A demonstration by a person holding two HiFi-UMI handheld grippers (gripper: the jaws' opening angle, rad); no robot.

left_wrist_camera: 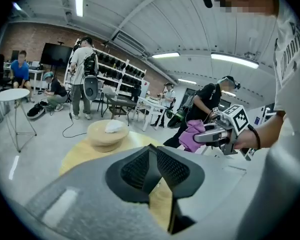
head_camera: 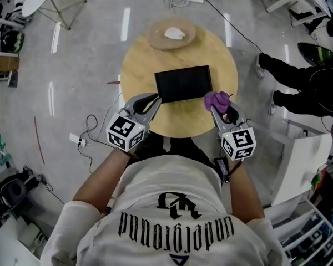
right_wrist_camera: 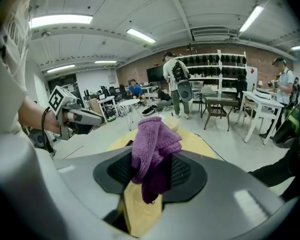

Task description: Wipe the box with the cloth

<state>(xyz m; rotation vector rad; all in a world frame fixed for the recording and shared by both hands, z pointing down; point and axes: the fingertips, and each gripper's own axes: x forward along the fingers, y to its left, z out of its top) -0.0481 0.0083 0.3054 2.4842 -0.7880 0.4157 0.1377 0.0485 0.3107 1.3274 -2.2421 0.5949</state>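
**A:** Where is the box (head_camera: pixel 184 83), and how does it lie?

**B:** Flat in the middle of the round table (head_camera: pixel 139 65). Its long side runs from the table's left to its right, with 1 long edge facing the person.

**A:** And the left gripper (left_wrist_camera: pixel 151 156)?

**B:** Over the table's near left part. The jaws are parted only a crack, with nothing between them. I can't tell whether it touches the box.

**A:** The right gripper (right_wrist_camera: pixel 151 166)?

**B:** Over the table's near right part. Its 2 jaws are clamped on a purple cloth (head_camera: pixel 216 98), which bunches up past the tips.
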